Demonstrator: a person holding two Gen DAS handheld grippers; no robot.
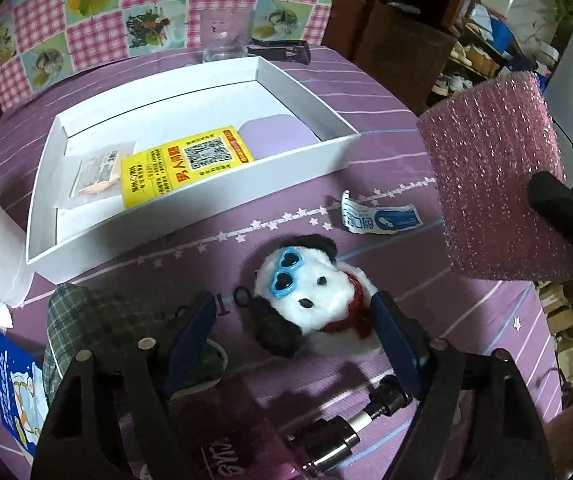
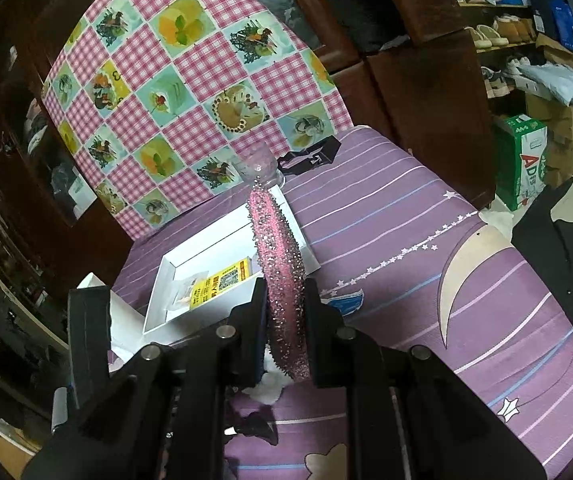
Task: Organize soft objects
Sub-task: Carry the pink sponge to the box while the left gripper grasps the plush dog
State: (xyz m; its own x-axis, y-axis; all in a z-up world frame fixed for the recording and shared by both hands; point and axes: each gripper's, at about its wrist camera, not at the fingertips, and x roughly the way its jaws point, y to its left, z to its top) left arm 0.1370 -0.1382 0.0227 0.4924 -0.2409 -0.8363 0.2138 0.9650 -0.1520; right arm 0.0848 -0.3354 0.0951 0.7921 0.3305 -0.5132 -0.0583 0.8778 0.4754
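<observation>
A plush dog in blue heart-shaped glasses was framed between the wide-set fingers of the left tool, which was poised over it with no pad seen pressing the fur. The toy lay on the purple striped cloth just in front of a white box already holding a yellow leaflet and a lilac pad. The right tool was seen clamped narrowly on a pink glittery sponge, held aloft beside the box. The step in hand was judged to be the pickup of the dog; a further descent and a gentle closing on its soft body would be called for, then a carry into the box.
</observation>
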